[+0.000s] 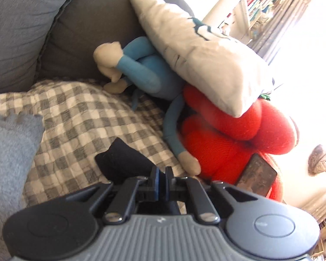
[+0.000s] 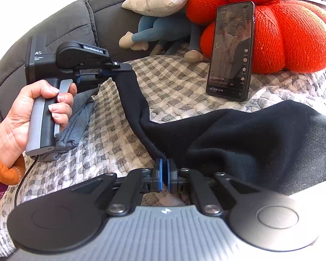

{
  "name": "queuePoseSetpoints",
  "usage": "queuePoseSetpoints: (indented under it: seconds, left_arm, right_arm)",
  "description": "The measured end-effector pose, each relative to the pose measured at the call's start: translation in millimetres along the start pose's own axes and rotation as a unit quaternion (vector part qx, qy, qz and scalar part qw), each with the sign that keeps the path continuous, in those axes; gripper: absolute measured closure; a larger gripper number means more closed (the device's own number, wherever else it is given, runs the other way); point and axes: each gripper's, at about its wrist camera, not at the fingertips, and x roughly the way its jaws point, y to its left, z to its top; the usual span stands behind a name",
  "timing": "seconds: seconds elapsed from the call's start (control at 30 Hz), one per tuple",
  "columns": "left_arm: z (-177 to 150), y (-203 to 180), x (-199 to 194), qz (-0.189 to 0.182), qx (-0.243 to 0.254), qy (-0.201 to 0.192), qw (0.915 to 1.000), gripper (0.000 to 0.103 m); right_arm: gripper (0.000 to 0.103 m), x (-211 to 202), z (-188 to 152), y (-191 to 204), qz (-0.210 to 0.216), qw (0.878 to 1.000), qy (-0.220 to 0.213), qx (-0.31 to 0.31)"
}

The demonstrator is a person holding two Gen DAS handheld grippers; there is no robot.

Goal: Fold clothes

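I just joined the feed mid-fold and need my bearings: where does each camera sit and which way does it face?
Left wrist: on the left claw, looking along its shut fingers, which pinch the black garment, toward the blue doll and white pillow.
Right wrist: on the right claw, shut on the black garment, facing the phone; the person's left hand and left claw show.
Shared: garment, checked blanket, red cushion, phone, doll, pillow.

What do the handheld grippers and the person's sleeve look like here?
Both the left gripper and right gripper are black with blue pads and grey ribbed housings. The left has a grey-and-black pistol handle, white lettering and a black cable. The orange cuff looks fuzzy.
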Motion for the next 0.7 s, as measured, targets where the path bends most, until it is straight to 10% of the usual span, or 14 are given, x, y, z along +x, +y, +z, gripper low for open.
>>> queuePoseSetpoints:
  seconds: [0.23, 0.3, 0.43, 0.7]
  left_arm:
    - [10, 4, -19, 0.176, 0.118, 0.026, 0.977, 0.097]
    - [21, 16, -19, 0.175, 0.112, 0.037, 0.9774, 0.093]
    - [40, 29, -6, 0.133, 0.102, 0.094, 0.9815, 0.047]
    - [46, 17, 64, 0.109, 0.14, 0.181, 0.9674, 0.047]
  right_arm:
    - [0.098, 1, 3, 2, -0.002, 1.0, 0.006, 0.008]
    - [0.097, 2, 4, 2, -0.002, 1.0, 0.011, 0.008]
    - [0.092, 0, 10, 0, 0.005, 1.0, 0.025, 0.016]
    - [0.089, -14, 18, -5, 0.003, 0.999, 0.006, 0.048]
